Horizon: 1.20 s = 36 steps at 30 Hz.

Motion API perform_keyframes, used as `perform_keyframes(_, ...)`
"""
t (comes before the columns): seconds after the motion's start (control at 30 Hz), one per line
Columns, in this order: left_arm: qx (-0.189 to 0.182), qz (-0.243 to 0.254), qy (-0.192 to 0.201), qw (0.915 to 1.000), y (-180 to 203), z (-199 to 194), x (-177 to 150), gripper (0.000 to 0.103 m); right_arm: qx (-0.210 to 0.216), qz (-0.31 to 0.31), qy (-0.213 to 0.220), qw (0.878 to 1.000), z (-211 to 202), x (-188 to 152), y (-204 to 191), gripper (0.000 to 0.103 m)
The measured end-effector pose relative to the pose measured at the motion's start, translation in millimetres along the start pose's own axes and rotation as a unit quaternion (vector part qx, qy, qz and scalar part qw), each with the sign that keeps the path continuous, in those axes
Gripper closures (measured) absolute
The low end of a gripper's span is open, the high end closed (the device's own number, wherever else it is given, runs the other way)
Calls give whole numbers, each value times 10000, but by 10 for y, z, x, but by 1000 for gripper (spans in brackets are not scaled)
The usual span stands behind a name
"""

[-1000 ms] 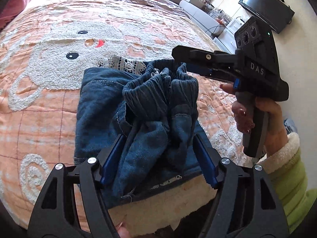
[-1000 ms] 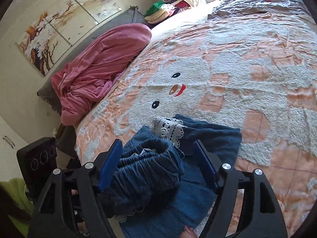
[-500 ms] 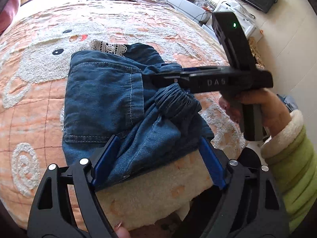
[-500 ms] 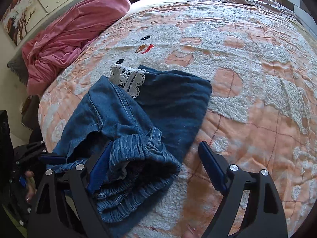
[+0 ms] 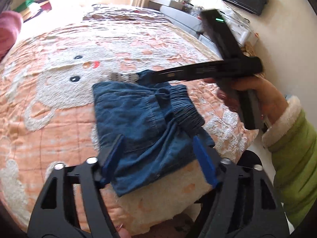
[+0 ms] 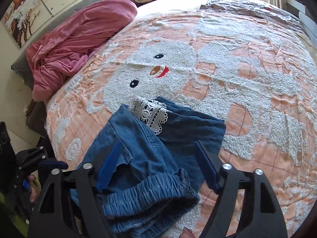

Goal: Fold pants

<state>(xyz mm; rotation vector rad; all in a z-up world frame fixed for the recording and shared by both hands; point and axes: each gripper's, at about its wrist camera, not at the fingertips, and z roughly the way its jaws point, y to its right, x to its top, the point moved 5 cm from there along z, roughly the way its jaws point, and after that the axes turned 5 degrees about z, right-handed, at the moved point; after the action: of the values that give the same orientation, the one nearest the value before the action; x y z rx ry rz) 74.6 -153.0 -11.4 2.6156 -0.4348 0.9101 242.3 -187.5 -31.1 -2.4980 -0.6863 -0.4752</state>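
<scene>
Compared with the earlier frames, the denim pants (image 5: pixel 142 123) no longer stand bunched up between the tools; they lie folded in a flat bundle on the bedspread (image 5: pixel 59 107), near its front edge. The elastic waistband (image 6: pixel 150 190) faces that edge, and a white lace trim (image 6: pixel 150 115) shows at the far end of the bundle. The left gripper (image 5: pixel 158 154) has drawn back and risen. Its jaws have just been closing but stand apart, pads clear of the cloth below. The right gripper (image 6: pixel 158 164) hovers over the waistband, tilted downward, jaws likewise just narrowing yet apart and not pressing (cloth lies between them). The right hand (image 5: pixel 255 97), in a green sleeve (image 5: pixel 293 158), grasps its handle from beneath.
</scene>
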Motion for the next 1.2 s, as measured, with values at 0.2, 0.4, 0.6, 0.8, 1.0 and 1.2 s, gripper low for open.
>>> perform_keyframes(0.2, -182, 485, -311, 9982, 305, 332, -76, 74, -281, -308, -769, 9962, 465, -80, -29, 74)
perform_keyframes(0.4, 179, 988, -324, 9944, 422, 409, -248, 74, -509, -657, -297, 9961, 351, 32, -366, 96)
perform_keyframes(0.6, 152, 818, -344, 9959, 302, 470, -169, 69, -762, -921, 63, 9928, 434, 426, -384, 96)
perform_keyframes(0.8, 33, 699, -431, 9966, 277, 549, -193, 69, -649, -657, -76, 9957, 699, 317, -184, 95)
perform_keyframes(1.0, -73, 571, -410, 9975, 269, 528, -190, 67, -411, -437, 279, 9978, 361, 328, -231, 70)
perform_keyframes(1.2, -185, 519, -312, 9980, 291, 434, -162, 60, -243, -300, 743, 9965, -108, 265, -277, 57)
